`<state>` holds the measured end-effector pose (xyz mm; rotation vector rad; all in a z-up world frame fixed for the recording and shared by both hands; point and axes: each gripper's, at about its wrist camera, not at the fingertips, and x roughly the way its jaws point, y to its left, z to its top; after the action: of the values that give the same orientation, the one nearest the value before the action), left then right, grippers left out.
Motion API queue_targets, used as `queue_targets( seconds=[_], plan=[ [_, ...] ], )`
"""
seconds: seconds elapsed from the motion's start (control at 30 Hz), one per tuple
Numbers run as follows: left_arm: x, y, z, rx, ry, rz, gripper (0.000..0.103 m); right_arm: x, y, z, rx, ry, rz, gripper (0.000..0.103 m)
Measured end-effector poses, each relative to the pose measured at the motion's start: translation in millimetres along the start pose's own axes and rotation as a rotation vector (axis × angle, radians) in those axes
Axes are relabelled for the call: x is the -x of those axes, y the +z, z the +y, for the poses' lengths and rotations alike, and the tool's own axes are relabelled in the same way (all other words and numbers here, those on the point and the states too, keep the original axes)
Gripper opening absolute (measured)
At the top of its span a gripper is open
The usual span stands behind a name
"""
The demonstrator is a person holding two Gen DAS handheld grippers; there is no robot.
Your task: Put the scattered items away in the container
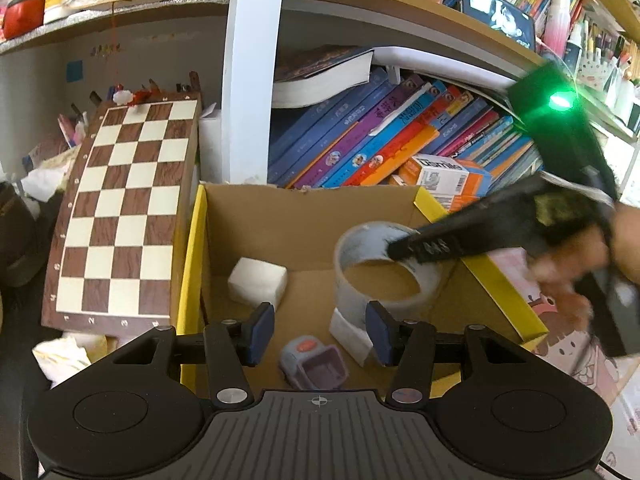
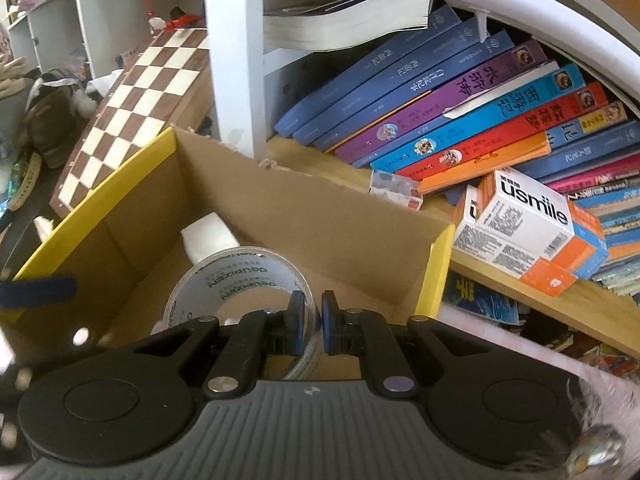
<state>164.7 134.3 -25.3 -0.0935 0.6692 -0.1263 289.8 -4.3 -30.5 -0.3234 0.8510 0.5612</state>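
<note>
A cardboard box (image 1: 192, 260) with yellow rims stands in front of the bookshelf. My right gripper (image 2: 313, 322) is shut on the wall of a clear tape roll (image 2: 236, 280), one pad inside the ring and one outside. In the left wrist view the tape roll (image 1: 380, 268) is inside the box at the right, pinched by the right gripper (image 1: 400, 248); I cannot tell whether it touches the floor. My left gripper (image 1: 320, 334) is open over the box's near side. A small purple-grey toy (image 1: 314, 364) lies on the floor below its pads. A white block (image 1: 258, 282) lies left of the roll.
A chessboard (image 1: 120, 216) leans against the box's left side. Slanted books (image 1: 380, 140) and an orange-and-white usmile carton (image 2: 528, 220) fill the shelf behind the box. A white folded item (image 1: 348, 334) lies under the roll. A pink printed surface (image 1: 568, 344) is on the right.
</note>
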Motion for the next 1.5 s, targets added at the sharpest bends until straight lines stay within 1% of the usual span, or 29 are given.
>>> queue_targets(
  seconds=[0.3,0.57,0.87,1.13,1.33,1.37,1.43,1.5],
  plan=[
    [-0.8,-6.3,4.9,0.03,0.0,0.014,0.051,-27.4,16.5,-1.0,0.036,-0.05,0.031,0.009],
    [-2.8,-8.0,4.1,0.038,-0.01,0.018,0.051,-26.4,21.9,-11.7,-0.002,-0.061,0.018,0.009],
    [0.3,-5.6,0.8,0.027,-0.012,0.004,0.051,-22.8,14.6,-6.2,-0.001,-0.042,0.026,0.009],
    [8.6,-5.0,-0.4,0.021,-0.002,-0.007,0.051,-5.2,8.8,-1.9,-0.017,-0.029,0.005,0.009],
    [17.7,-2.7,-5.6,0.014,0.0,-0.025,0.051,21.4,-0.7,-1.5,-0.054,-0.021,-0.037,0.009],
    [19.1,-2.3,-6.5,0.014,0.002,-0.027,0.053,26.5,-3.0,-1.7,-0.06,-0.02,-0.044,0.009],
    [22.2,-2.1,-8.1,0.017,0.006,-0.032,0.059,36.9,-7.8,-1.4,-0.075,-0.021,-0.058,0.009],
    [25.9,-2.4,-9.8,0.018,0.009,-0.039,0.06,47.8,-13.5,-1.5,-0.092,-0.021,-0.074,0.009]
  ],
)
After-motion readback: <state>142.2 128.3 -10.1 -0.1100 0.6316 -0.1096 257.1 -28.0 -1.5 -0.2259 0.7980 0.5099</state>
